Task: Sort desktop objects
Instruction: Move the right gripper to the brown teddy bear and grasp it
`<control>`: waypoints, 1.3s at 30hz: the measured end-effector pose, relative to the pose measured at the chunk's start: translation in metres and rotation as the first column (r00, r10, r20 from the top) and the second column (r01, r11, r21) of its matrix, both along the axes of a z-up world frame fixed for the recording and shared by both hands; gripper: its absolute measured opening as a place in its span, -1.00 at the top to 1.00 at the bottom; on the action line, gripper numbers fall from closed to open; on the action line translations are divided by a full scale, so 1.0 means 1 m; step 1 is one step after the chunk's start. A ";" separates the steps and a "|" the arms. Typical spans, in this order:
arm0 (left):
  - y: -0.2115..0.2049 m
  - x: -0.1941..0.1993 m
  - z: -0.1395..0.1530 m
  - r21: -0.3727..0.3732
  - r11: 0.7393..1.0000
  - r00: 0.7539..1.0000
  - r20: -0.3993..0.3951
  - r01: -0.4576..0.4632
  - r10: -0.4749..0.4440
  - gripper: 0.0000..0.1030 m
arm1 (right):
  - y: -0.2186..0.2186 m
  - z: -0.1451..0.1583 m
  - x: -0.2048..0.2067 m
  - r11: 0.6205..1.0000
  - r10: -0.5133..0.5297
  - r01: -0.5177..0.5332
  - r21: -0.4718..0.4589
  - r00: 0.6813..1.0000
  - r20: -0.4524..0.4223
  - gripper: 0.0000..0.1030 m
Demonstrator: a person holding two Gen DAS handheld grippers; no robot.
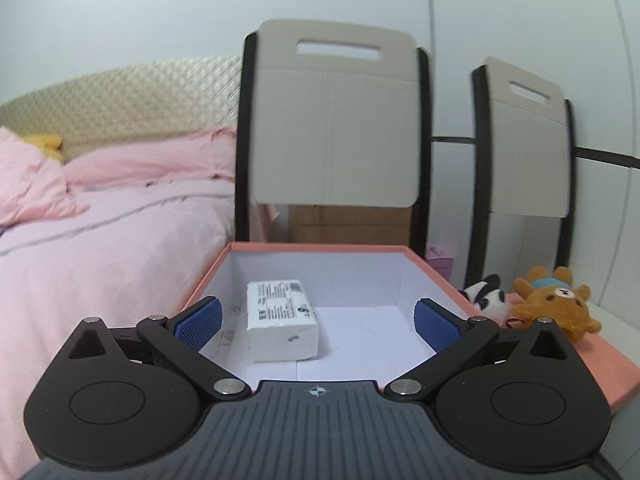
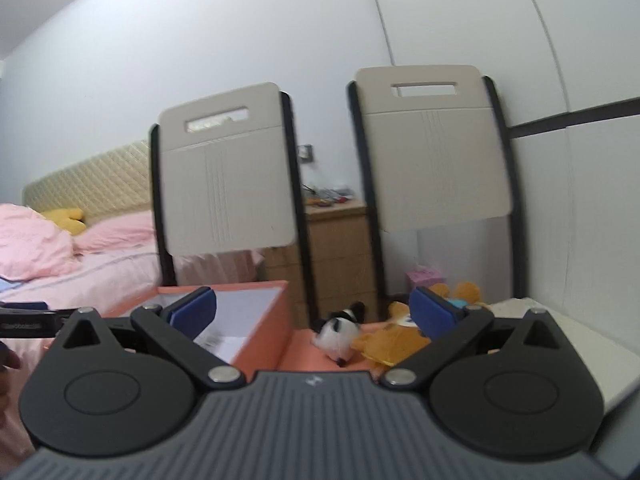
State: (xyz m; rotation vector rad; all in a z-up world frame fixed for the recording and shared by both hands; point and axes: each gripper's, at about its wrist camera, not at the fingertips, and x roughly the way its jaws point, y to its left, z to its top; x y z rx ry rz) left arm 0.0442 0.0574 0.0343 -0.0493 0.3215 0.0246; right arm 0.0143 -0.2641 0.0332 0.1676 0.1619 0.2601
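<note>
only the left wrist view looks down into the pink box [image 1: 404,250], where a white tissue pack [image 1: 282,320] lies on the floor left of centre, its long axis running away from the camera. the left gripper [image 1: 318,322] hangs spread wide and empty. the right gripper [image 2: 314,314], also apart and empty, faces the panda plush [image 2: 340,330] and orange bear plush [image 2: 386,342] beside the box.

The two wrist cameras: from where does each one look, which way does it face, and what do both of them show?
Left wrist: sits on the left gripper, jaws open, facing down into the orange box where a white tissue pack lies; chairs and bed behind.
Right wrist: sits on the right gripper, jaws open, facing the panda plush and the bear plush beside the box; a fingertip shows at the left edge.
Shared: box, both plush toys, two chair backs, pink bed.
</note>
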 end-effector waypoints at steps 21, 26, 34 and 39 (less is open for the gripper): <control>0.017 0.029 -0.011 -0.059 0.990 0.991 -0.035 0.131 -0.133 -1.00 | -0.015 -0.065 0.199 0.944 -0.322 0.267 -0.193 0.871 -0.371 -1.00; 0.021 0.027 -0.010 -0.102 0.985 0.989 -0.039 0.136 -0.141 -1.00 | -0.013 -0.080 0.214 0.939 -0.326 0.247 -0.238 0.858 -0.397 -1.00; 0.019 0.024 -0.009 -0.107 0.985 0.990 -0.029 0.134 -0.138 -1.00 | -0.020 -0.090 0.217 0.955 -0.297 0.250 -0.161 0.840 -0.455 -0.81; 0.012 0.020 -0.010 -0.081 0.988 0.991 -0.020 0.132 -0.134 -1.00 | -0.021 -0.081 0.201 0.956 -0.285 0.286 -0.067 0.848 -0.447 -0.53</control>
